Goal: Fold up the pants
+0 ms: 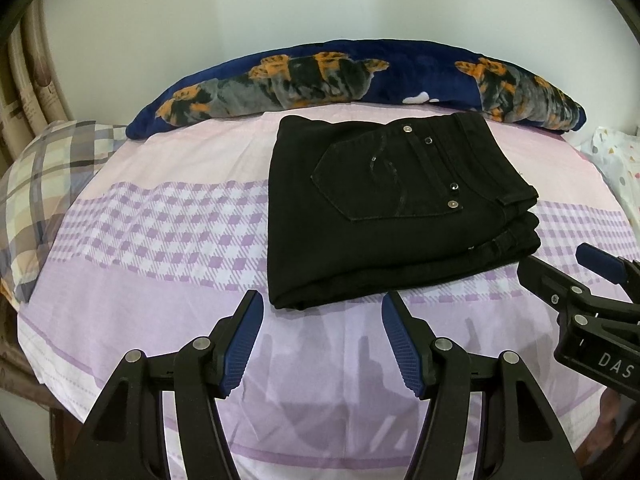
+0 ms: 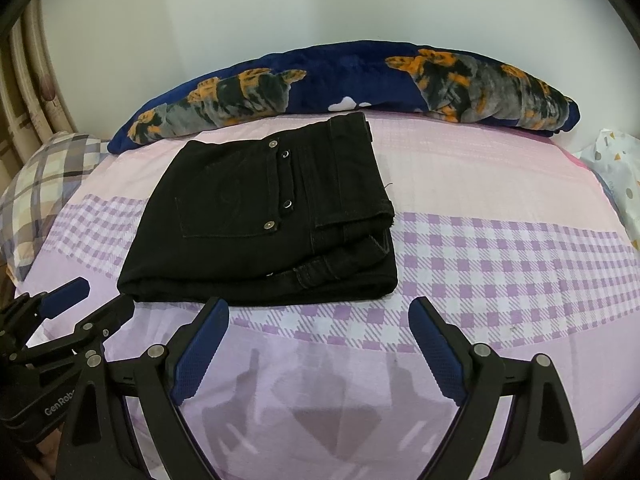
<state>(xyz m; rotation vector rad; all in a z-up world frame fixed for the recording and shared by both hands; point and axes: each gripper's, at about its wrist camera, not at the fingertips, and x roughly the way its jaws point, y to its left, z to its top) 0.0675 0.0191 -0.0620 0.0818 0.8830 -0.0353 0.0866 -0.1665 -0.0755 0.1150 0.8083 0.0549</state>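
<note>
On the bed [image 1: 152, 312], black pants [image 1: 384, 208] lie folded compactly, so I judge folding done; my left gripper [image 1: 322, 344] and right gripper [image 2: 318, 348] hover short, fingers parted, empty.

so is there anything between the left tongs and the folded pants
Nothing: only bare purple sheet lies between the open left tongs and the black pants, clearest in the left wrist view.
</note>
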